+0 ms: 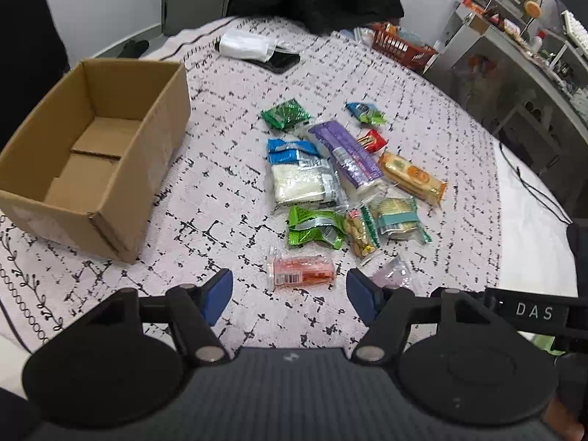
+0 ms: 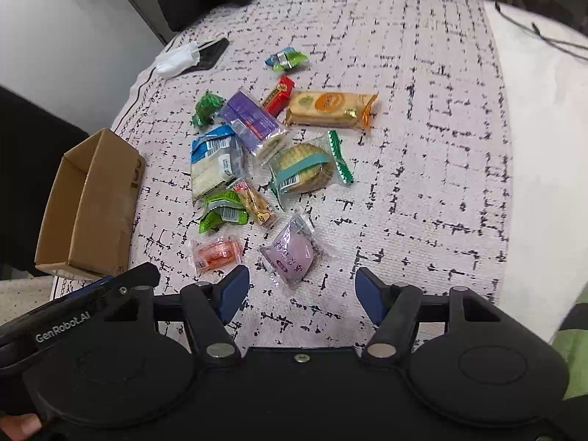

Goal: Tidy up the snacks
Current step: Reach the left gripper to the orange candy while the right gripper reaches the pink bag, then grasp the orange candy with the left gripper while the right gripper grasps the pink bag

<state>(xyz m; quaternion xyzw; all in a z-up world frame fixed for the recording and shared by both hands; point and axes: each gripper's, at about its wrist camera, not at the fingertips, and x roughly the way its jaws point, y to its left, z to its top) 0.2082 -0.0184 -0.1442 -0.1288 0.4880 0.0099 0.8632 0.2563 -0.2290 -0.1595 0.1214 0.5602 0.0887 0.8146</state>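
Several wrapped snacks lie in a loose heap on the patterned tablecloth. Nearest my left gripper is a clear packet with orange-red contents; the gripper hovers open just short of it, nothing between its blue pads. My right gripper stands open over a clear packet holding a purple cake, which lies just beyond the fingertips. The orange-red packet also shows to the left there. An open, empty cardboard box sits left of the heap, and its end appears in the right wrist view.
A black phone under a white cloth lies at the far side of the table. A red basket stands at the back right edge, with shelving beyond. A white surface with a black cable borders the cloth on the right.
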